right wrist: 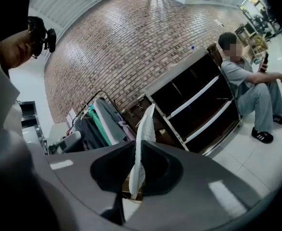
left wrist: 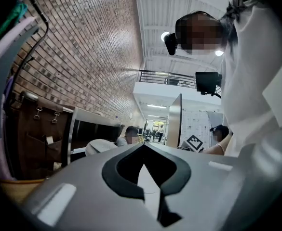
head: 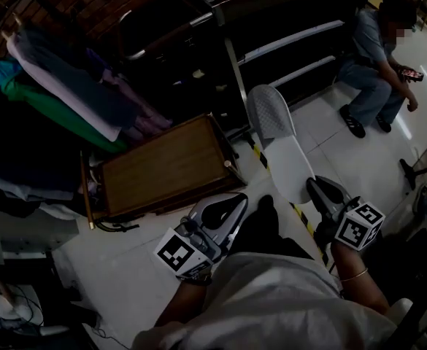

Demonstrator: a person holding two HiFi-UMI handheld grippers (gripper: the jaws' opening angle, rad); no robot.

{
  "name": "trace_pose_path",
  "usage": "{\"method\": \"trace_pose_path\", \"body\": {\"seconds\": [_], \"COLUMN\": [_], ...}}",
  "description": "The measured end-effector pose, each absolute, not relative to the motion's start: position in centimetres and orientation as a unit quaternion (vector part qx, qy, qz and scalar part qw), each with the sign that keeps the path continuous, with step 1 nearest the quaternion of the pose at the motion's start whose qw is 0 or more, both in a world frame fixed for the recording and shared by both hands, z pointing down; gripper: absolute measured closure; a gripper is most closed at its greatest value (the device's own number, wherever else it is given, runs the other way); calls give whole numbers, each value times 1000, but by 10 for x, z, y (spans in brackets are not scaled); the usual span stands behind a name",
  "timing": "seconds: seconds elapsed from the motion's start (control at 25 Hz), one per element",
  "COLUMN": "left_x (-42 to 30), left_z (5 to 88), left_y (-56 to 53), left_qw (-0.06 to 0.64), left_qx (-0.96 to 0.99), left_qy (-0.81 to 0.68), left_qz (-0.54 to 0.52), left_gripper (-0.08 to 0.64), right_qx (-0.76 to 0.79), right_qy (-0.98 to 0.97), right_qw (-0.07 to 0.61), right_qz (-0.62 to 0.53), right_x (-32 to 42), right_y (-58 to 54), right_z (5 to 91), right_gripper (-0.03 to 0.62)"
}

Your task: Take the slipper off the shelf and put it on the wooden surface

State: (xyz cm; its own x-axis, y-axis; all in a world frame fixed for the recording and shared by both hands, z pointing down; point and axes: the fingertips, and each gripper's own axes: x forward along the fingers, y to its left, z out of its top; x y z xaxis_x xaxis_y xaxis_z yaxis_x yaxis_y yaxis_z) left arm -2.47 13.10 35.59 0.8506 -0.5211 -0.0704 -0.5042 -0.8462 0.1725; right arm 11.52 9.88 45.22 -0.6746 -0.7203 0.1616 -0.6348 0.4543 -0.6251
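Note:
A white perforated slipper (head: 275,141) stands edge-up over the pale floor, in front of the dark shelf (head: 286,35). My right gripper (head: 321,190) is shut on its near end. In the right gripper view the slipper (right wrist: 146,121) rises thin and edge-on from between the jaws of the right gripper (right wrist: 140,147). The wooden surface (head: 166,168), a flat brown board with a raised rim, lies on the floor to the slipper's left. My left gripper (head: 226,208) hovers near the board's front right corner. In its own view the left gripper (left wrist: 143,147) is shut, with nothing held.
A clothes rack (head: 52,93) full of hanging garments crowds the left side, above the board. A person (head: 377,57) sits at the shelf's right end, feet on the floor. Yellow-black tape (head: 257,155) runs across the white floor under the slipper.

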Motion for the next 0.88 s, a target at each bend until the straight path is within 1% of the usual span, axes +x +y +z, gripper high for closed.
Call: {"method": "trace_pose_path", "body": {"seconds": [0.16,0.28,0.52,0.68,0.88], "left_x": [-39,-61,-110,-153,-243], "left_z": [363,361,356,350,352], "left_y": [170,189,195,197,199], "left_qw": [82,79,64,46,44], "left_qx": [950,943,931,933,931], "left_qy": [-296,-317,-349,-349,-356], "left_qz": [-53,-62,-80,-70,-63], "left_gripper": [566,566,566,566,566], "right_qx": [-384,-367,-341,-324,-318], "right_qy": [850,858,870,865,859], "right_qw": [61,45,35,50,41], "right_qz": [-355,-356,-353,-379,-398], "right_x": [98,78,37,-22,-117], "right_y": [134,156,157,143,129], "right_z": [461,463,464,473,502], "right_gripper": [560,560,560,560,560]}}
